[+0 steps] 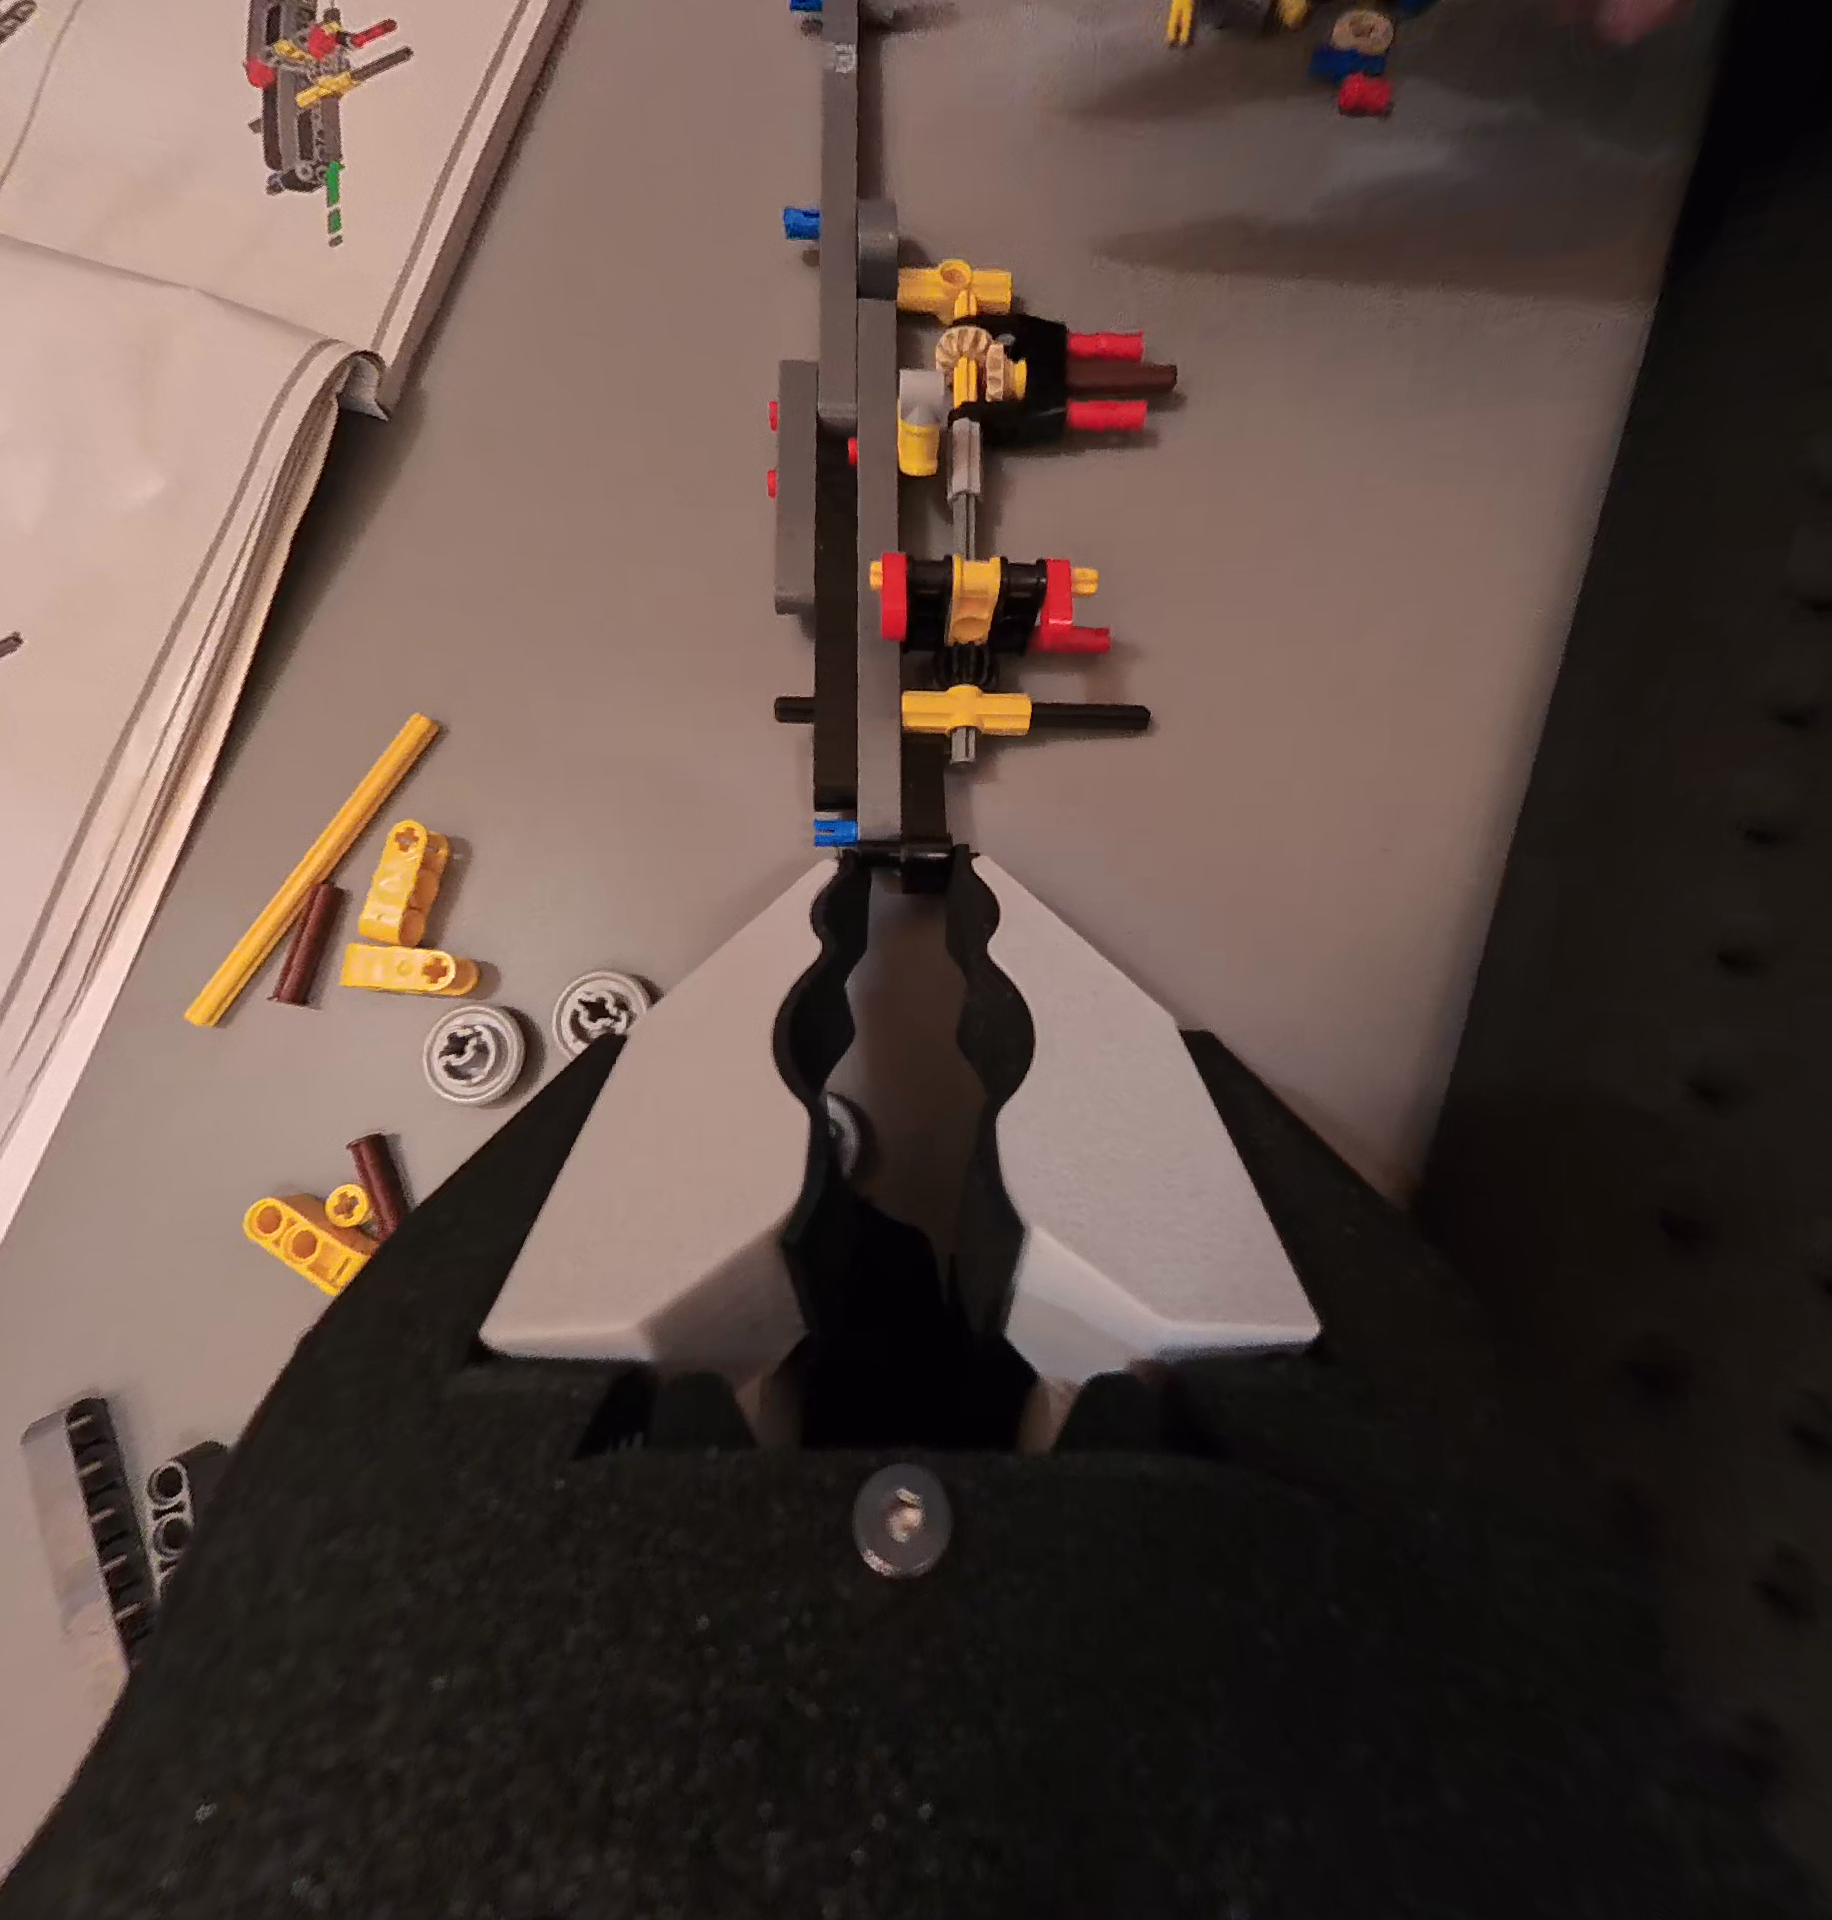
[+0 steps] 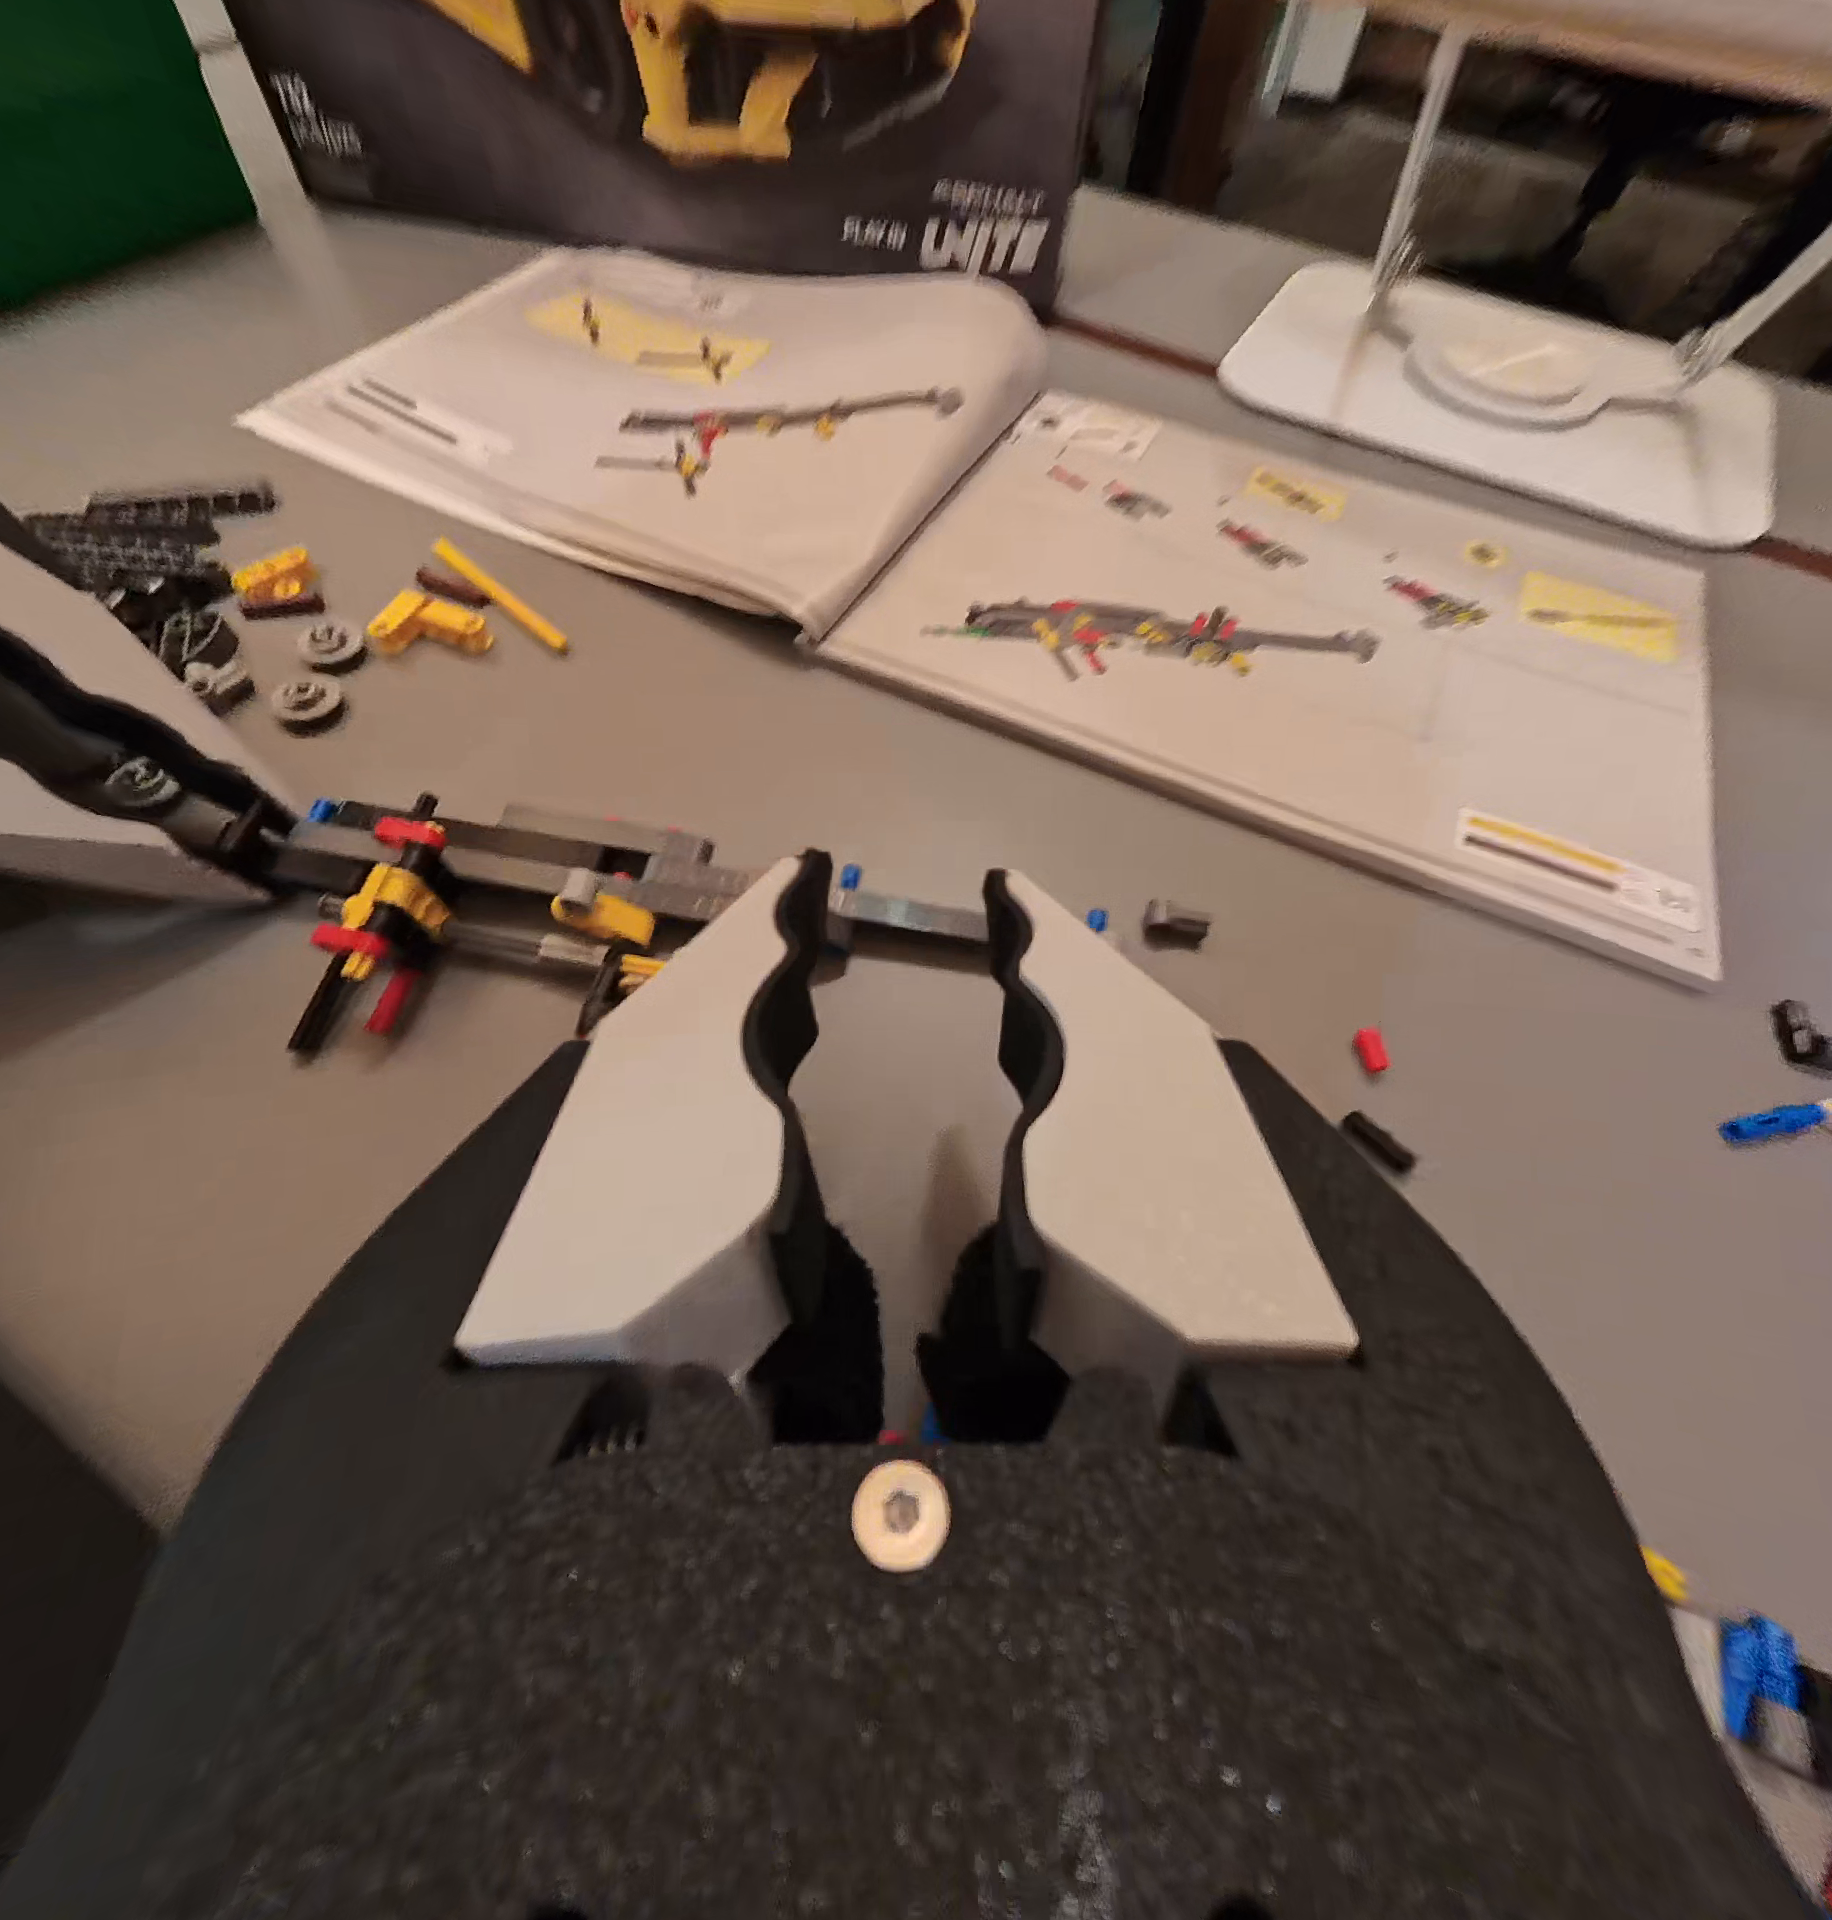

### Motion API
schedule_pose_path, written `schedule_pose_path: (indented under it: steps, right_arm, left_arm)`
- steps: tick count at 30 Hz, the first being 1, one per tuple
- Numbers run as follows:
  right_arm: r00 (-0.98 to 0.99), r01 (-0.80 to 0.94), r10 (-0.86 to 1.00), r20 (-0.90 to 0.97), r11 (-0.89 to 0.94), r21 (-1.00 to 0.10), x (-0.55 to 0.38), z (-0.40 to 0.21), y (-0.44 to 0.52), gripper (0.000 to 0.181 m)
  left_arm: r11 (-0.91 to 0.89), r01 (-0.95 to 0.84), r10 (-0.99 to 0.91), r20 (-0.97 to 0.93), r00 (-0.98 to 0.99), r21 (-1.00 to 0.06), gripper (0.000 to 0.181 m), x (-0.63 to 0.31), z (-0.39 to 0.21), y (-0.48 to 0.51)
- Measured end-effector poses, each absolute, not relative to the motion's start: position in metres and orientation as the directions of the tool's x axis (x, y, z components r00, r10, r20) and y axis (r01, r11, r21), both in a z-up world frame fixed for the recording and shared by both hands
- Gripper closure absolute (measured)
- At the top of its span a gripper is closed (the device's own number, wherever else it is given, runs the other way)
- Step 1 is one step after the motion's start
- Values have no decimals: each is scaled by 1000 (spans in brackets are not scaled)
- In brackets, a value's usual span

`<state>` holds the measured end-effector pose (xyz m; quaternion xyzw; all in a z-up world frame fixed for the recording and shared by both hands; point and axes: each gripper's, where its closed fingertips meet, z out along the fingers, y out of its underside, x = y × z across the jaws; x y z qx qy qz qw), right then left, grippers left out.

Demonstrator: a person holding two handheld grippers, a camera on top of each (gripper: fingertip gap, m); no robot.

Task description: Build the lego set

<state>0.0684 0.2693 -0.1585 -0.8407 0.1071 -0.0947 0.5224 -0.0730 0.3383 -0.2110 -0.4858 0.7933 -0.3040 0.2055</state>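
Your left gripper [image 1: 899, 854] has its jaws closed on the near end of the long grey and black lego frame [image 1: 858, 540], pinching a black piece at its tip. The frame lies on the grey table [image 1: 600, 582] and runs straight away from you in the left wrist view, with yellow, red and black connectors and a small tan gear [image 1: 979, 364] sticking out on its right side and blue pins on its left.

Your right gripper [image 2: 904, 873] has its jaws open and holds nothing. Its fingertips sit on either side of the thin far stretch of the same frame [image 2: 538, 883]; whether they touch it cannot be told.

To the left of your left gripper, loose pieces lie on the table: a long yellow rod [image 1: 314, 868], yellow connectors [image 1: 405, 881], two grey wheel hubs [image 1: 473, 1051] and a black toothed strip [image 1: 112, 1496].

The open instruction booklet [image 2: 995, 488] lies beyond the frame in the right wrist view, with the dark lego box [image 2: 683, 135] standing behind it and a white stand base [image 2: 1494, 405] to its right. Small red, black and blue pins [image 2: 1769, 1122] are scattered to the right of your right gripper.
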Motion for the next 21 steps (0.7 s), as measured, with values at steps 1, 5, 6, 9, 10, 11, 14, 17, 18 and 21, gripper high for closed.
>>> schedule_pose_path:
  steps: [1,5,6,9,10,11,14,17,18,21]
  right_arm:
    - [954,-69,-294,60,-408,-910,72,-153,268,154]
    - [954,-106,-299,17,-392,-914,74,-153,267,160]
    - [955,-117,-296,7,-398,-910,74,-156,267,160]
    - [955,-120,-297,5,-399,-909,74,-157,267,160]
    - [954,-121,-299,4,-400,-908,75,-157,267,160]
    - [954,-123,-299,3,-403,-907,75,-158,267,160]
    - [956,-125,-292,3,-418,-900,74,-161,268,160]
    - [955,-120,-298,12,-422,-899,74,-161,268,161]
    - [954,-126,-299,8,-426,-896,75,-162,267,161]
    - [955,-149,-295,-17,-429,-891,74,-164,267,162]
  left_arm:
    - [349,-644,-894,-36,-446,-681,168,-73,-211,338]
    - [351,-642,-892,-34,-451,-682,168,-72,-211,337]
    - [350,-642,-892,-32,-452,-682,168,-72,-211,336]
    - [345,-644,-892,-23,-452,-683,168,-72,-212,336]
    - [344,-644,-891,-22,-453,-683,168,-72,-212,336]
    - [342,-645,-891,-19,-453,-683,168,-71,-212,336]
    - [336,-647,-892,-10,-453,-684,168,-71,-212,336]
    - [331,-641,-888,0,-459,-693,168,-71,-210,335]
    - [330,-635,-889,-4,-458,-698,168,-71,-208,335]
    - [311,-636,-890,18,-455,-706,169,-70,-205,335]
